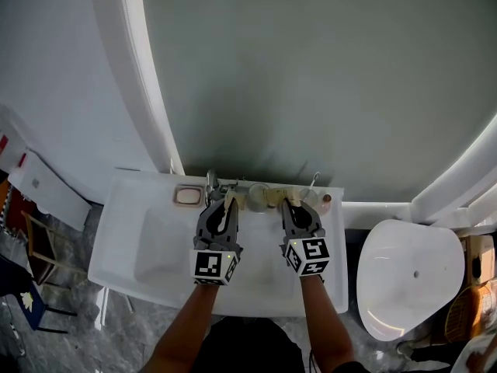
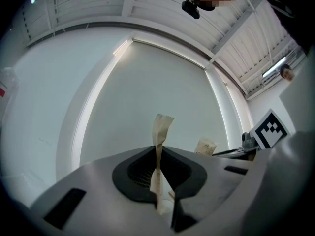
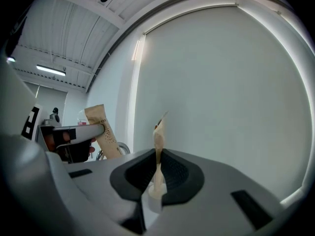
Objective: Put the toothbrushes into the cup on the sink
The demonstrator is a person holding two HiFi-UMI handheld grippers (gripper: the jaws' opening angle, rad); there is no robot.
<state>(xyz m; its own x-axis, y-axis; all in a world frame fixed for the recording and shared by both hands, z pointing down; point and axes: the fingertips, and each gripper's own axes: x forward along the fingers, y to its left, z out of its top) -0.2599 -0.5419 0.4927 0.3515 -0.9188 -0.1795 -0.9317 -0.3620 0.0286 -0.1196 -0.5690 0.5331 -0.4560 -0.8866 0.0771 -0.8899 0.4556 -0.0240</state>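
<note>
Both grippers hover over the back of the white sink (image 1: 124, 239), each pointing toward the wall. My left gripper (image 1: 228, 202) is shut on a toothbrush in a beige paper wrapper (image 2: 160, 136), which sticks up between the jaws. My right gripper (image 1: 286, 203) is shut on a second beige-wrapped toothbrush (image 3: 158, 141). The pale cup (image 1: 258, 196) stands on the sink's back ledge, between the two gripper tips. In the right gripper view, the left gripper's wrapped toothbrush (image 3: 102, 136) shows at the left.
A soap dish (image 1: 187, 196) and a faucet (image 1: 211, 180) sit on the ledge left of the cup, and a small brown-topped item (image 1: 326, 200) stands at its right end. A white toilet (image 1: 408, 274) is right of the sink. A large arched mirror panel (image 1: 326, 76) rises behind.
</note>
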